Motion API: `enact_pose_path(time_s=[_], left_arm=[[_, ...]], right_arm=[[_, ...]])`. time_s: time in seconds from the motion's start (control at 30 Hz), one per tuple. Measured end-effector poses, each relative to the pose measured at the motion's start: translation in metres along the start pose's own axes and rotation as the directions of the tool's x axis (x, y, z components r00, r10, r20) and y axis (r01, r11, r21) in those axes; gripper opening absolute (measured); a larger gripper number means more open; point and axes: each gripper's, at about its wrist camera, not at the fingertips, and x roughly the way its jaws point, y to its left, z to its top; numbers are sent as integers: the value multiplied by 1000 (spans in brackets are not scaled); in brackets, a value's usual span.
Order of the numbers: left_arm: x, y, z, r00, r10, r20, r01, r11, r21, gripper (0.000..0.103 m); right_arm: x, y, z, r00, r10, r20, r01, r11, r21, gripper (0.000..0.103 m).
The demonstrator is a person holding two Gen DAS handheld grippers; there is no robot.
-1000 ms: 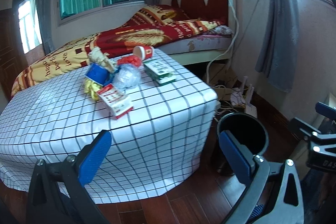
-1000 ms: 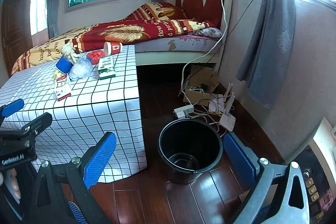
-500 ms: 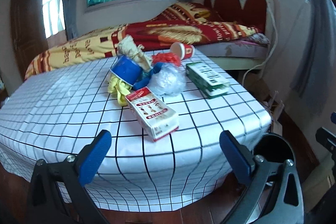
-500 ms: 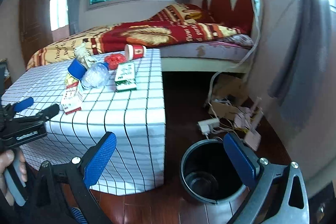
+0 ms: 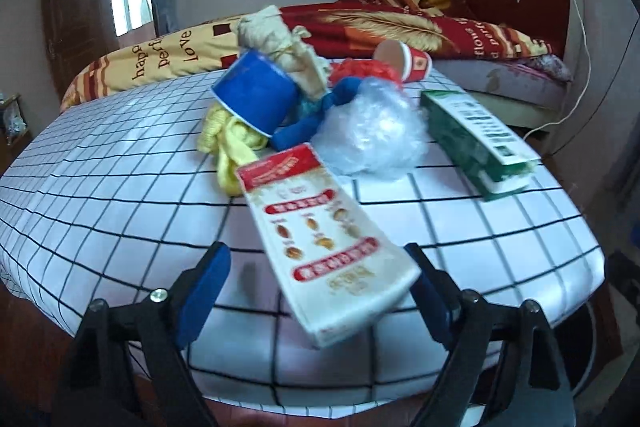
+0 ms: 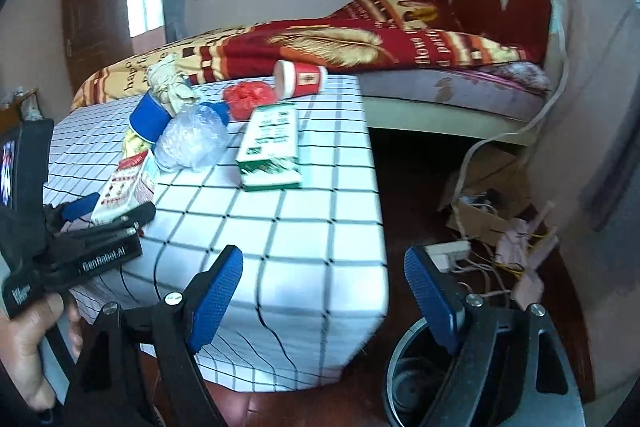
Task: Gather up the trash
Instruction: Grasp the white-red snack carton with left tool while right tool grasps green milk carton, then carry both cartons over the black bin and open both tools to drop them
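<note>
A pile of trash lies on the checked tablecloth (image 5: 120,195). It holds a red-and-white carton (image 5: 320,243), a clear plastic wad (image 5: 372,135), a green carton (image 5: 476,135), a blue cup (image 5: 256,95), a yellow rag (image 5: 228,147), a red paper cup (image 5: 404,61) and crumpled beige paper (image 5: 276,39). My left gripper (image 5: 316,293) straddles the near end of the red-and-white carton. Its jaws are closing, and the left pad is still clear of the carton. My right gripper (image 6: 324,291) hovers over the table's near corner, jaws closing on nothing. The green carton (image 6: 272,147) lies ahead of it.
A black bin (image 6: 404,367) stands on the wooden floor below the right gripper, partly hidden by its right finger. A power strip (image 6: 448,251), cables and a cardboard box (image 6: 488,187) clutter the floor by the bed (image 6: 440,95). A hand (image 6: 24,339) holds the left gripper (image 6: 114,211).
Both grippers moved in toward the table and dipped. The left one now has the red-and-white carton between its jaws. Both pairs of jaws have narrowed, and the bin slid to the frame's bottom.
</note>
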Motion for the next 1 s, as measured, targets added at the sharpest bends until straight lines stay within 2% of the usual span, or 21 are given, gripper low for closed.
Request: enact_pose_path(time_s=[0.1, 0.17, 0.37, 0.4, 0.43, 0.47, 0.5, 0.57, 0.8, 1.0], left_arm=[[3, 13, 0, 1000, -4, 5, 4, 1000, -21, 86], [6, 16, 0, 1000, -18, 0, 18, 999, -27, 80], [17, 27, 3, 997, -70, -29, 67, 994, -90, 78], [17, 28, 4, 997, -75, -28, 72, 994, -87, 77], [18, 28, 4, 996, -85, -30, 83, 994, -77, 68], [17, 27, 5, 995, -96, -26, 94, 994, -62, 63], [16, 27, 5, 994, -107, -25, 105, 993, -59, 62], [10, 30, 5, 989, -145, -11, 144, 988, -62, 58], [-17, 30, 5, 986, -164, 42, 165, 986, -30, 56], [-40, 21, 5, 976, -207, 66, 207, 978, 6, 55]], right_arm=[[22, 13, 14, 999, 36, -3, -36, 999, -15, 85], [37, 20, 25, 999, 52, -8, -52, 998, -20, 85], [92, 28, 58, 997, 43, -63, -44, 999, -18, 84], [97, 27, 60, 996, 46, -72, -47, 999, -14, 78], [105, 27, 63, 995, 52, -91, -53, 999, -8, 66], [111, 27, 64, 992, 57, -109, -58, 998, -7, 58], [114, 27, 64, 991, 58, -121, -59, 998, -8, 57], [111, 28, 62, 991, 70, -112, -71, 997, -5, 57], [76, 21, 46, 997, 61, -51, -61, 998, -2, 56], [25, 9, 31, 1000, 18, 16, -18, 1000, -6, 56]])
